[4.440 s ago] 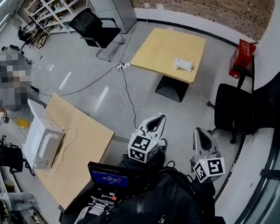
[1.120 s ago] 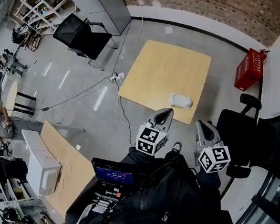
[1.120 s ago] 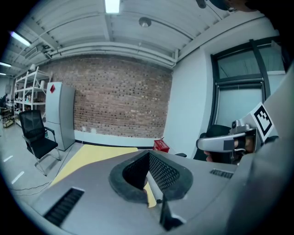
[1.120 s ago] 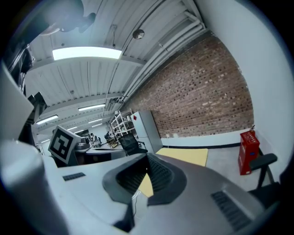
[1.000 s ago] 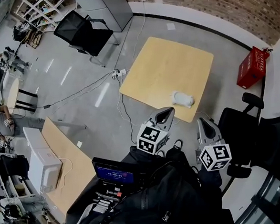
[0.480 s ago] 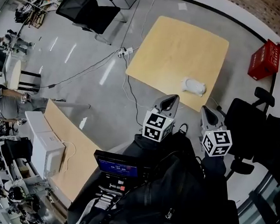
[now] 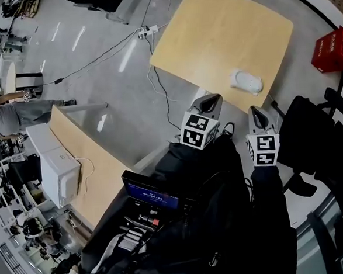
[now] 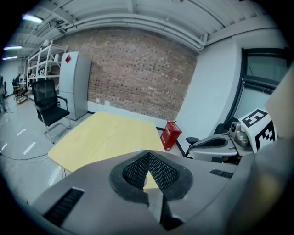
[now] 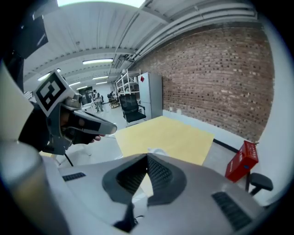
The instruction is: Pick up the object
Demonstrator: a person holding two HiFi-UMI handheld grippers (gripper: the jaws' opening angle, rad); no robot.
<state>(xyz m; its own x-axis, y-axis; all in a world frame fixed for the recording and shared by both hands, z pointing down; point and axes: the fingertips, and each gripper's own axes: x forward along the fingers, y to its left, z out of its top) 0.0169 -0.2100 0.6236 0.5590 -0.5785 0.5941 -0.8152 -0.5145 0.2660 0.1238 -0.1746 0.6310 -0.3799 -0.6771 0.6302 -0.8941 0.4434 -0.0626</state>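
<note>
Two tables are shown in the head view. At the left, a long wooden table point(image 7: 104, 173) bears a white box-shaped appliance point(image 7: 57, 171) near its far end. Just right of that table, a small lit blue screen point(image 7: 151, 194) is seen low in the frame.

The left gripper point(image 7: 210, 100) is held over the grey floor, just short of the near edge of the square wooden table point(image 7: 210, 25). In the left gripper view its jaws are seen pressed together at the tips, with nothing held between them point(image 8: 148, 155).

The white object point(image 7: 246, 81) lies on the square table, close to the near edge, clear of both grippers. It is placed between the two tool tips and beyond them.

The right gripper point(image 7: 257, 111) is held just below the object. Its jaws are likewise fully closed on nothing point(image 9: 147, 158), and the object is partly seen just above them point(image 9: 157, 150).

A black chair point(image 7: 312, 138) stands to the right, and a red crate point(image 7: 332, 49) rests on the floor beyond it.
</note>
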